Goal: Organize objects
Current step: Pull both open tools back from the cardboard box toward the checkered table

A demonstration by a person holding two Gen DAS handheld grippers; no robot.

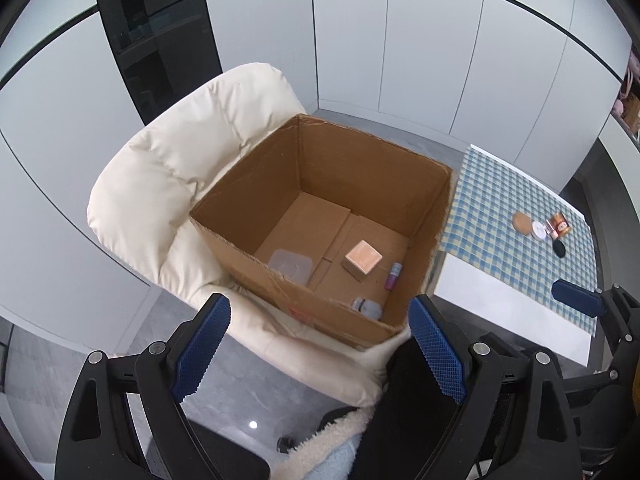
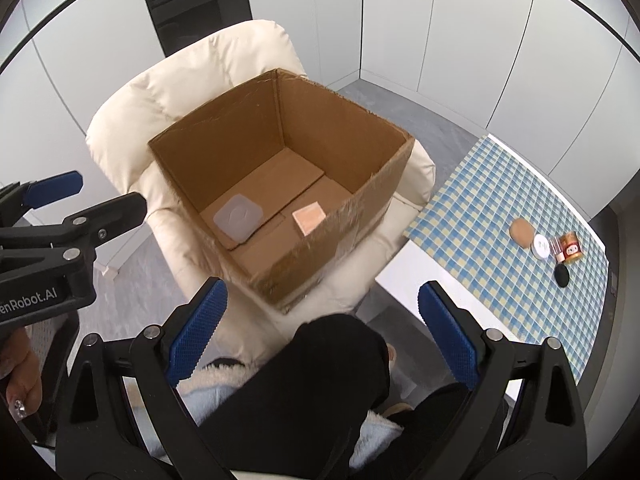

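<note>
The left gripper [image 2: 52, 196] body reads, cut off, "enRobot.AI"

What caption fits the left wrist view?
Open left gripper above brown cardboard box on cream padded chair.

the cardboard box [image 1: 332, 184] sits on the armchair [image 1: 160, 176], left of the table [image 1: 504, 200]. in the box lie a lid [image 1: 291, 265], a small carton [image 1: 362, 260], a tube [image 1: 393, 275] and a bottle [image 1: 367, 307]; a cluster of small items [image 1: 540, 229] lies on the table
</note>
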